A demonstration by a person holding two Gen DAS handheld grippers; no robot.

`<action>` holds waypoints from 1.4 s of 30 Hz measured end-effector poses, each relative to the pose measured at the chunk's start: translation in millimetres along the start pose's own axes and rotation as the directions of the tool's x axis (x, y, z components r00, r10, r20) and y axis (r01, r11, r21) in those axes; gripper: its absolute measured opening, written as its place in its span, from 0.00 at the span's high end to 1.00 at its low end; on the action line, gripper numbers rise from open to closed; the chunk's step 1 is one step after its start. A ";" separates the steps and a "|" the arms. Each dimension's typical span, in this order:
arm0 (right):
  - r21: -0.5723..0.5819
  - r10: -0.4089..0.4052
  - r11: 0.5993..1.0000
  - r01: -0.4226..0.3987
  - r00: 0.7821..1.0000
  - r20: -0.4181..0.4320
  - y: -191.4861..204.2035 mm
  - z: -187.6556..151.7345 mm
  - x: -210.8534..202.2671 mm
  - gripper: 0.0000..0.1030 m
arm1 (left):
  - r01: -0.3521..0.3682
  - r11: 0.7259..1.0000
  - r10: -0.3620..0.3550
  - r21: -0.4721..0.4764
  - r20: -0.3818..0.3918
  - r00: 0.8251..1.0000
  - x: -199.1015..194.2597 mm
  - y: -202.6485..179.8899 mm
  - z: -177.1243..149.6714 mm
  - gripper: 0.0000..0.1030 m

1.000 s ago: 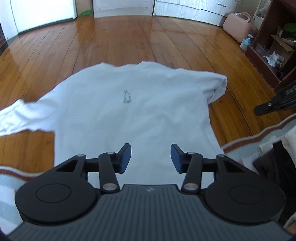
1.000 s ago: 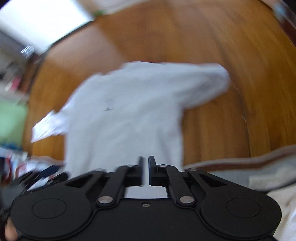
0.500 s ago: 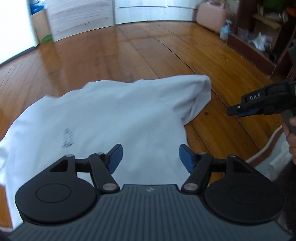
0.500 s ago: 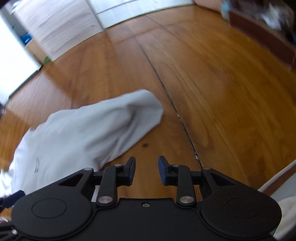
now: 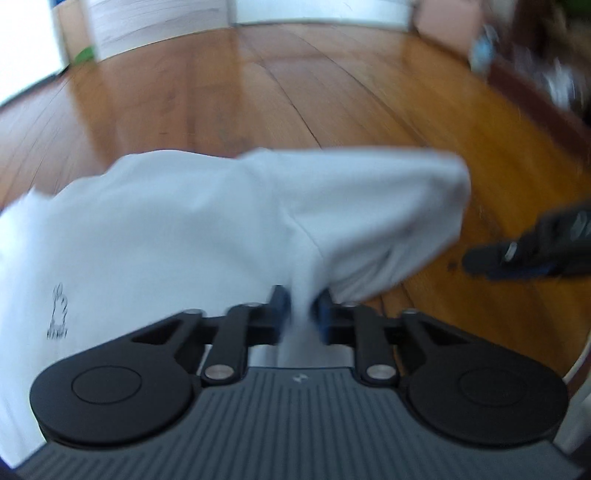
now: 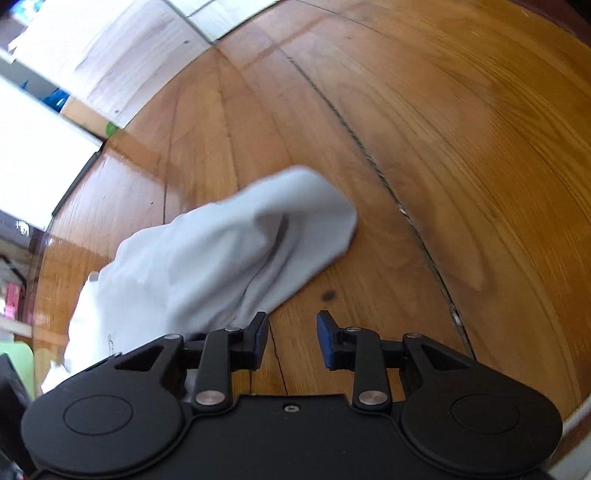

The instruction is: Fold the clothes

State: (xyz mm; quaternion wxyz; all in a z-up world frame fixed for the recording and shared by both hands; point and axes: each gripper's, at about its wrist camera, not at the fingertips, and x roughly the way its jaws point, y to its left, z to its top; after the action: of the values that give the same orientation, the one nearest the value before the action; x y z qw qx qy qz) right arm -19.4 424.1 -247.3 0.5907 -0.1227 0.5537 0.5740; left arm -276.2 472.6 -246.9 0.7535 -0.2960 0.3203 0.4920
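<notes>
A white shirt with a small dark print lies spread on the wooden floor, its right sleeve bunched up. My left gripper sits low at the base of that sleeve. Its jaws are closing, and a ridge of the white cloth is pinched between the blue pads. In the right wrist view the shirt lies to the left. My right gripper hangs over bare floor just right of the sleeve, open with nothing between its fingers. Its tip also shows at the right of the left wrist view, as the right gripper.
Wooden floor stretches beyond and to the right of the shirt. White cabinets line the far wall. A dark shelf unit and a pink bag stand at the back right. A rug edge shows at the lower right.
My left gripper dropped toward the shirt's right sleeve and went from wide open to closed on a fold. My right gripper opened and swung down beside the sleeve.
</notes>
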 end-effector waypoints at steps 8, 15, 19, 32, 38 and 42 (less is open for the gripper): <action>0.037 -0.003 0.999 0.002 1.000 0.023 17.4 -17.4 30.5 0.38 | 0.194 0.909 -0.163 -0.369 0.114 0.980 -37.6 78.8 -20.8 0.91; -0.135 -0.020 0.990 0.041 0.988 0.155 58.3 -44.8 49.4 0.34 | 0.235 0.846 -0.152 -0.479 0.205 0.967 -64.8 112.8 -49.2 0.91; -0.294 -0.088 0.939 0.178 0.951 0.295 72.1 -48.9 41.0 0.98 | 0.227 0.841 -0.142 -0.492 0.204 0.969 -74.8 126.7 -52.9 0.91; -0.181 -0.541 0.690 0.701 0.665 0.515 63.7 25.2 -71.8 0.69 | 0.142 0.946 -0.158 -0.293 -0.031 0.987 -31.3 56.5 -23.1 0.42; 0.228 -0.381 0.917 0.326 0.886 0.265 -29.6 46.7 -104.1 0.42 | 0.120 0.968 -0.137 -0.222 -0.063 0.989 -30.1 34.6 -36.9 0.37; 0.520 -0.085 0.854 -0.033 0.976 0.201 -82.1 35.2 -97.5 0.38 | 0.078 0.983 -0.095 -0.166 -0.094 0.991 -29.3 26.7 -38.5 0.35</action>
State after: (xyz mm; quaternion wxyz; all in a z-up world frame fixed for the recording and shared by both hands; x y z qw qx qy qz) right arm 92.1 373.2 -197.5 0.6665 0.0971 0.6184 0.4048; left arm -317.5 436.2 -251.6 0.7306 -0.3942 0.3039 0.4674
